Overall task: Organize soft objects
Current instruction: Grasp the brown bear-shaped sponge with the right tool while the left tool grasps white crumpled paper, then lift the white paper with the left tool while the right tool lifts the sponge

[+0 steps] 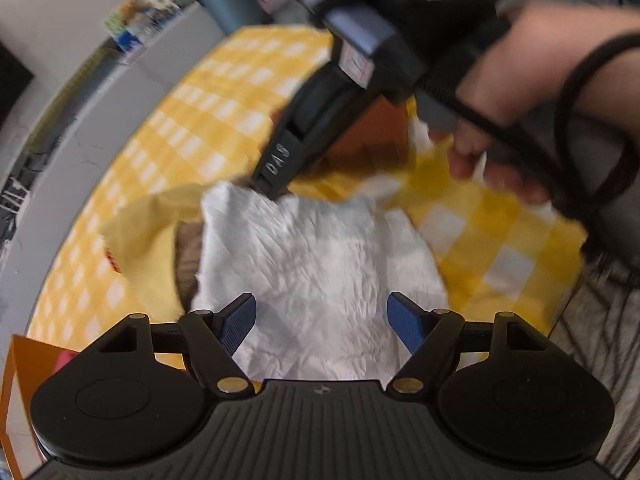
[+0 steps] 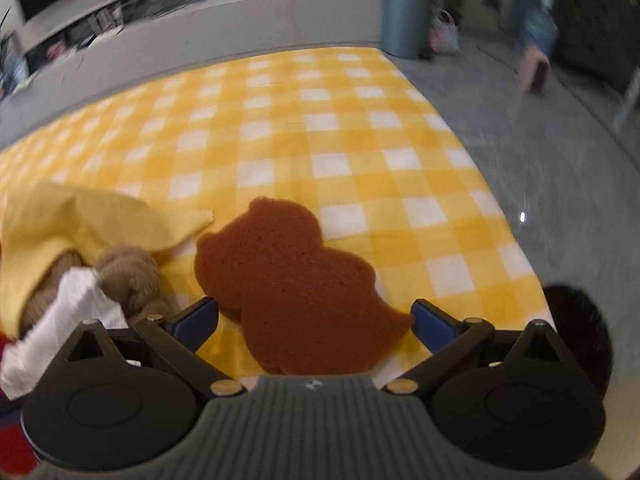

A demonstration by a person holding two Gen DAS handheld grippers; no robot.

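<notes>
My left gripper [image 1: 322,326] is open just above a crumpled white cloth [image 1: 316,264] that lies on the yellow checked tablecloth [image 1: 208,120]. A pale yellow cloth [image 1: 140,224] lies to its left, over a brown plush toy [image 1: 188,256]. My right gripper [image 2: 314,322] is open, its blue pads on either side of a brown duck-shaped sponge [image 2: 296,280] lying flat on the tablecloth [image 2: 320,120]. In the right wrist view the yellow cloth [image 2: 80,220], the plush toy [image 2: 128,276] and the white cloth [image 2: 72,312] lie at the left. The right gripper's body [image 1: 320,112] crosses the left wrist view above the white cloth.
An orange container edge [image 1: 16,392] shows at the lower left of the left wrist view. A grey bin [image 2: 404,16] stands on the floor beyond the table's far corner. A grey counter [image 2: 200,32] runs behind the table. The table's right edge drops to grey floor [image 2: 540,140].
</notes>
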